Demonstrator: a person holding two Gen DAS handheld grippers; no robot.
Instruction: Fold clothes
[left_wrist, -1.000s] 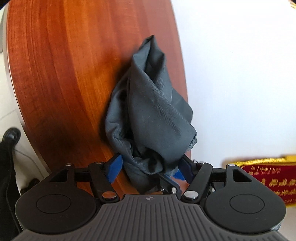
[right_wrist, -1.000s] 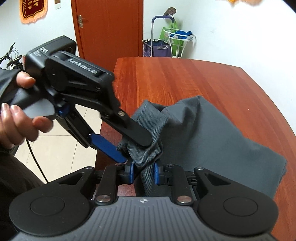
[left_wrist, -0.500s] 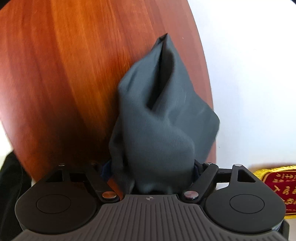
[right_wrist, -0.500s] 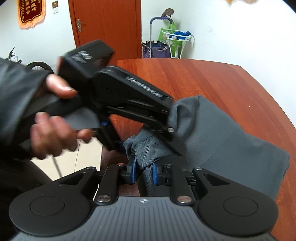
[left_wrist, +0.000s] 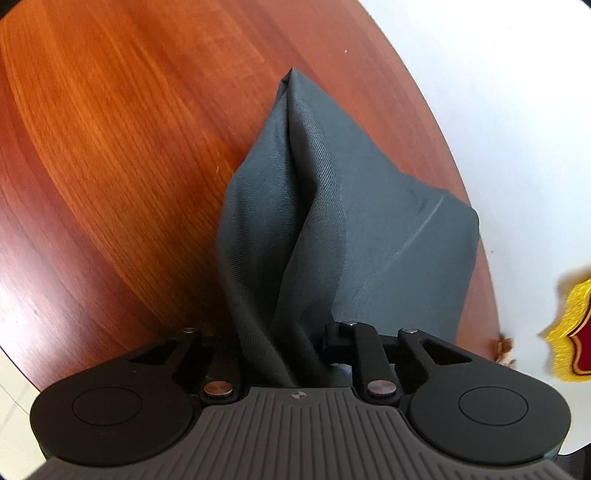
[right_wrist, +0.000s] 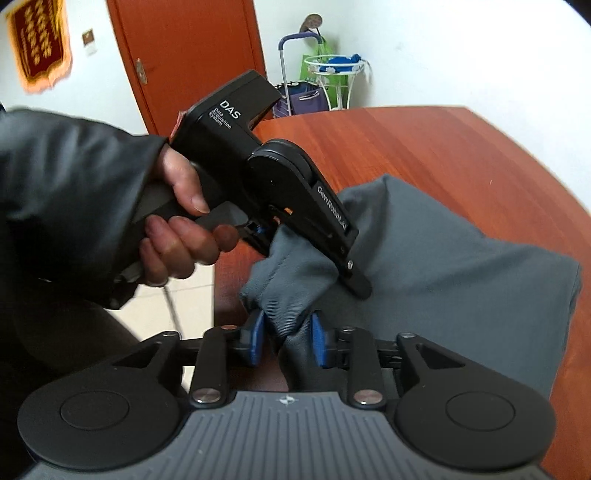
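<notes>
Now the left gripper has clamped its fingers on the bunched dark-grey cloth garment; right gripper stays pinched alongside. Garment lifts off the reddish wooden surface, ready for spreading.

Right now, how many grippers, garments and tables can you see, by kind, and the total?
Grippers: 2, left gripper and right gripper, both shut on the garment.
Garments: 1, grey garment.
Tables: 1, wooden table.
Total: 4.
</notes>
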